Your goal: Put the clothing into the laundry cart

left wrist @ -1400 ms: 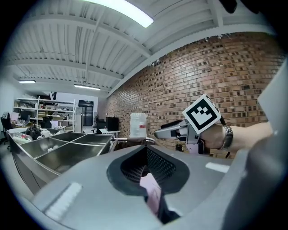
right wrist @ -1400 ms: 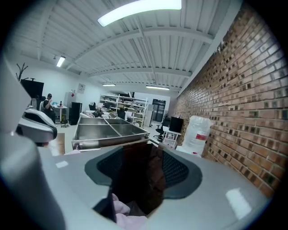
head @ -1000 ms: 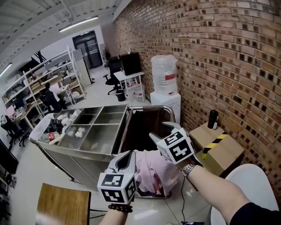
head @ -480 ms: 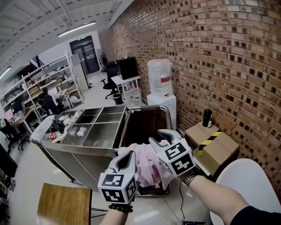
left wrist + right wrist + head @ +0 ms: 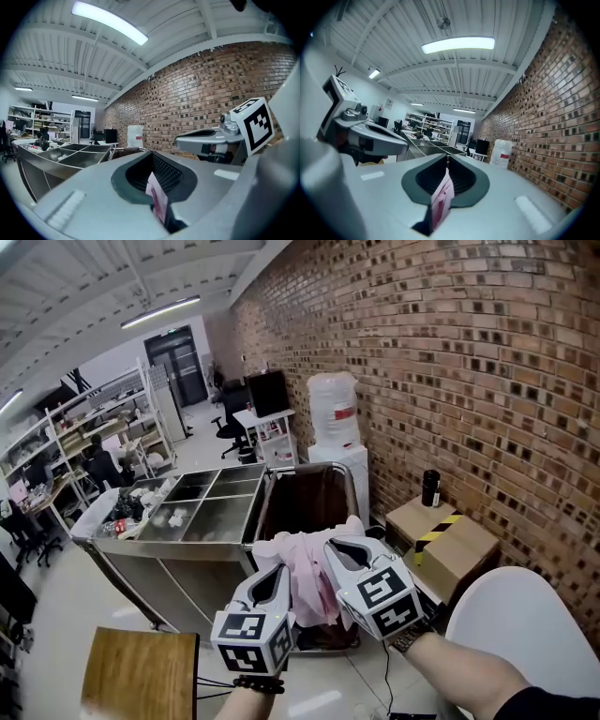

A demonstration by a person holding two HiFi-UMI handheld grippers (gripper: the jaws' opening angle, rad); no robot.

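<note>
Fingers of your left gripper: pressed together on a fold of the pink garment.

Fingers of your right gripper: had just been closing; they pinched another fold of the same garment, and pink cloth showed in the slit between them.

Garment: one item, bunched and hanging. You held it raised between the two grippers at the near end of the laundry cart. Whether its lower end reached into the cart could not be told.

Laundry cart: dark-lined, metal-framed, just beside a steel compartment trolley on its left.

Water dispenser: beyond the cart, against the brick wall.

Cardboard box: striped tape on top, right of the cart.

Wooden table: lower left.
</note>
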